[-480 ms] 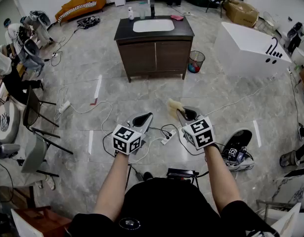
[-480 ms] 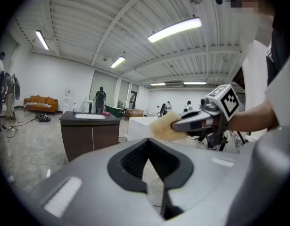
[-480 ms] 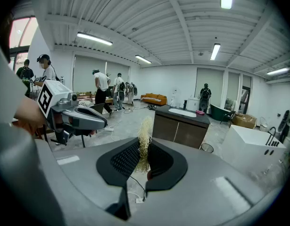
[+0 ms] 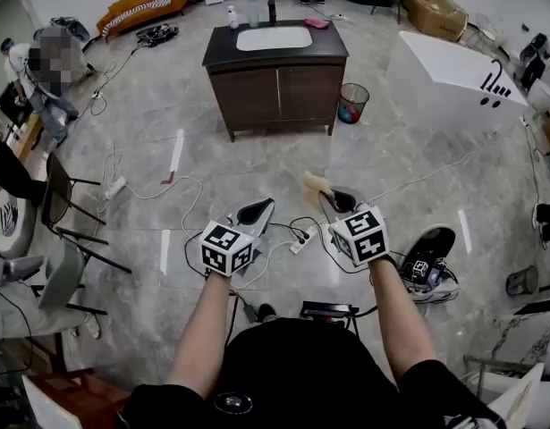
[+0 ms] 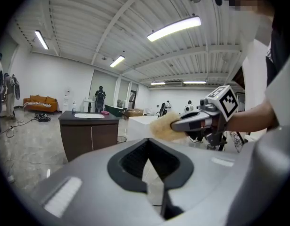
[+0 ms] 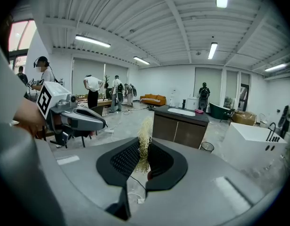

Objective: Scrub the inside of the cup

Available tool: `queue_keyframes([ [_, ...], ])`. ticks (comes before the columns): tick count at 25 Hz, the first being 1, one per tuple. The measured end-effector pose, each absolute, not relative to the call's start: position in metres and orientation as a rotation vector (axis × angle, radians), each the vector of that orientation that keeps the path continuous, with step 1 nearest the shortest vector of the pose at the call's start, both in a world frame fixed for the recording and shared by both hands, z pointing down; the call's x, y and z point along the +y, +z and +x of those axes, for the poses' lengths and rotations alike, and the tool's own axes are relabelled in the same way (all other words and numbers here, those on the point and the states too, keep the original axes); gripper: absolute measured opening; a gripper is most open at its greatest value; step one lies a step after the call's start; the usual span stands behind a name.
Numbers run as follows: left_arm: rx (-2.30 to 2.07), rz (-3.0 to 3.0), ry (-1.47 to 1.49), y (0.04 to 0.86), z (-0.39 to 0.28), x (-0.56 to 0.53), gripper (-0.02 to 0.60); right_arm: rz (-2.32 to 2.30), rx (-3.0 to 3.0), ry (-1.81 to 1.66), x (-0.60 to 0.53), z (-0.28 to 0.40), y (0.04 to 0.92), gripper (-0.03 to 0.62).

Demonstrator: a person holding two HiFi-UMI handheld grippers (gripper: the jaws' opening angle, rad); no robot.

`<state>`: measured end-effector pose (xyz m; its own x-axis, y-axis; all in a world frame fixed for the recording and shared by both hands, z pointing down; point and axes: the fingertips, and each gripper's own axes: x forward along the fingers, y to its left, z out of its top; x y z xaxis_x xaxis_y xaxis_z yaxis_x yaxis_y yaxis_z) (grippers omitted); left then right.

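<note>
My right gripper (image 4: 335,202) is shut on a tuft of pale yellow scrubbing fibre (image 4: 316,185), which sticks out past its jaws (image 6: 145,134). My left gripper (image 4: 258,213) is shut with nothing in it, level with the right one and a hand's width to its left. Both are held above the floor in front of me. From the left gripper view the scrubber (image 5: 161,127) shows at the right gripper's tip. A small clear cup (image 4: 254,12) stands far ahead on the dark vanity top (image 4: 223,52), left of the white sink basin (image 4: 275,37).
A white bottle (image 4: 232,16) and a pink item (image 4: 317,23) also stand on the vanity. A bin (image 4: 353,104) is at its right, with a white bathtub (image 4: 449,83) beyond. Cables and a power strip (image 4: 301,243) lie on the floor below the grippers. Chairs (image 4: 64,217) stand at the left.
Both grippers keep their place and their grip. The vanity sits slightly higher in the head view, as the camera has tipped a little.
</note>
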<state>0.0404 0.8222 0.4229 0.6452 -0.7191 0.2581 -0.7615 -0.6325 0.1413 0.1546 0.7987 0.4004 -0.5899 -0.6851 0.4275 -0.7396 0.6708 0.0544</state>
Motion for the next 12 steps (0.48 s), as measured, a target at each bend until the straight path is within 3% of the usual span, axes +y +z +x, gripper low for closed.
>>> queue_keyframes([
  [12,-1.246,2.58,0.285,0.435,0.05,0.815,0.0,1.06,-2.487,0.222,0.792,0.169,0.413,0.041],
])
